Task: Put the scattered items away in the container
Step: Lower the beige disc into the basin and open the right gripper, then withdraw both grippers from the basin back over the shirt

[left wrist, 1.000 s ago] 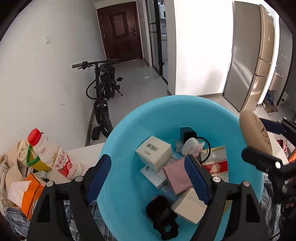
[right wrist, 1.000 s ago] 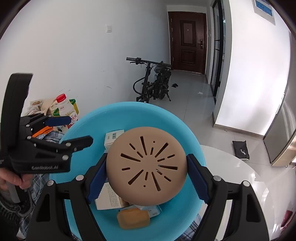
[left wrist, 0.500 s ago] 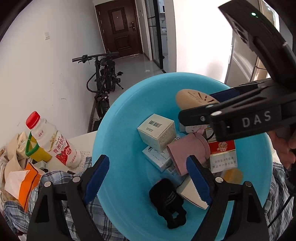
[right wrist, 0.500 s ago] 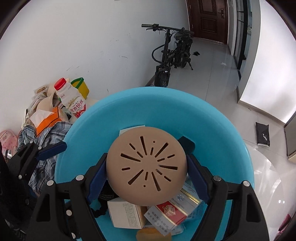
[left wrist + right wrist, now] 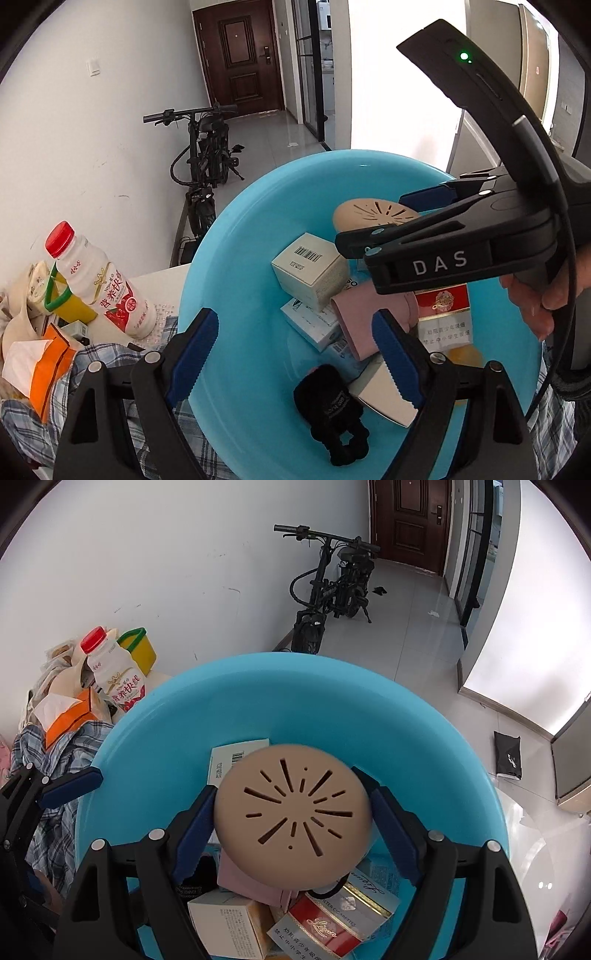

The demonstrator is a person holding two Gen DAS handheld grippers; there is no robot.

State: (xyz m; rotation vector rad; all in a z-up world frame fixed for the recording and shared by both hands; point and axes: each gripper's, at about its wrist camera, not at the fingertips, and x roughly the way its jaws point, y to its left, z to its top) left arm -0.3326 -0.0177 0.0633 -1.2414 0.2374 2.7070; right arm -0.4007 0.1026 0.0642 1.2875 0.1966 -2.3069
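Right jaws clamped on the tan disc, left ones just hanging open

My right gripper [image 5: 291, 827] is squeezing the tan slotted disc [image 5: 293, 814] edge to edge, both blue pads touching its rim, and it's sitting mid-frame in the right wrist view over the blue basin [image 5: 155, 731]. Under it I'm seeing the pink pouch [image 5: 251, 880], a cigarette pack [image 5: 332, 923] and boxes piled inside. My left gripper [image 5: 291, 360] is spread wide with nothing in it, at the lower part of the left wrist view, one pad over the basin's near rim, the other over the pile. The milk bottle [image 5: 99, 284] is standing outside, at centre left.
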